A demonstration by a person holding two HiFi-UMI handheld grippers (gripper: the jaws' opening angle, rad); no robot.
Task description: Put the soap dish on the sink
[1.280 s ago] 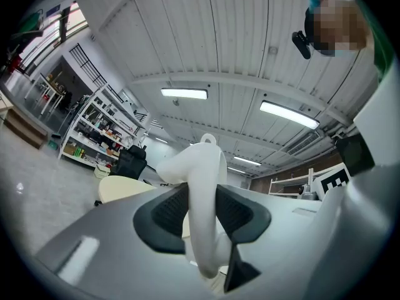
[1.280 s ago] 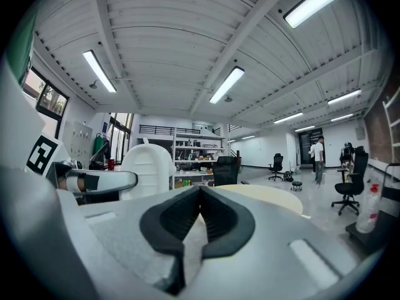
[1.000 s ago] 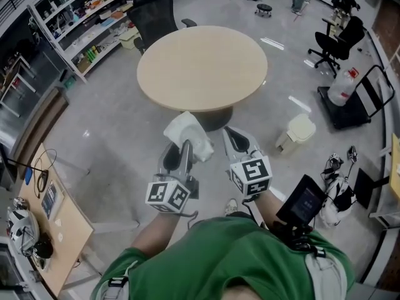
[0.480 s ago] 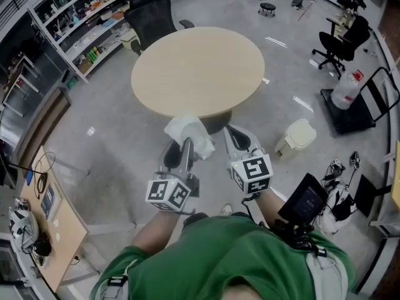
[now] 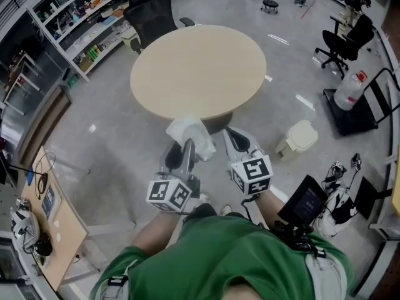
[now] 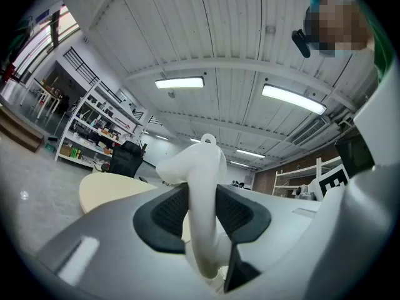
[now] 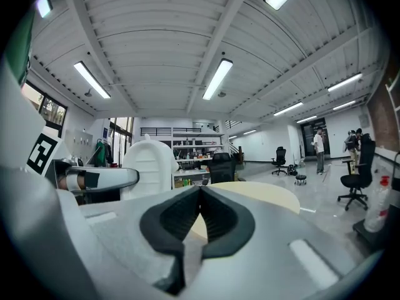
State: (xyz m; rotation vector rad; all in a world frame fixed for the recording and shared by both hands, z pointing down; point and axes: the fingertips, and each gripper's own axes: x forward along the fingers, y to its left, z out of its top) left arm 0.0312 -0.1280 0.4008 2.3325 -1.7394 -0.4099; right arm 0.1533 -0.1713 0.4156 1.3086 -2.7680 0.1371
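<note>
My left gripper (image 5: 181,147) is shut on a white soap dish (image 5: 187,132), which stands on edge between the pads and juts up and forward. In the left gripper view the soap dish (image 6: 203,186) is pinched between the black pads (image 6: 169,214) of the left gripper (image 6: 201,220). My right gripper (image 5: 237,139) is held alongside it, shut and with nothing in it. In the right gripper view the right gripper (image 7: 200,214) has its pads together, and the soap dish (image 7: 149,167) shows at the left. No sink is in view.
A round beige table (image 5: 200,67) stands just ahead, with a black office chair (image 5: 153,17) behind it. Shelves (image 5: 75,17) line the far left. A white bin (image 5: 300,136) and a water jug (image 5: 347,89) are on the right; a wooden desk (image 5: 44,224) is at lower left.
Both grippers keep the same pose and the left still holds the dish. The room has slid slightly in view: the table sits a bit further left and the bin has drifted right.
</note>
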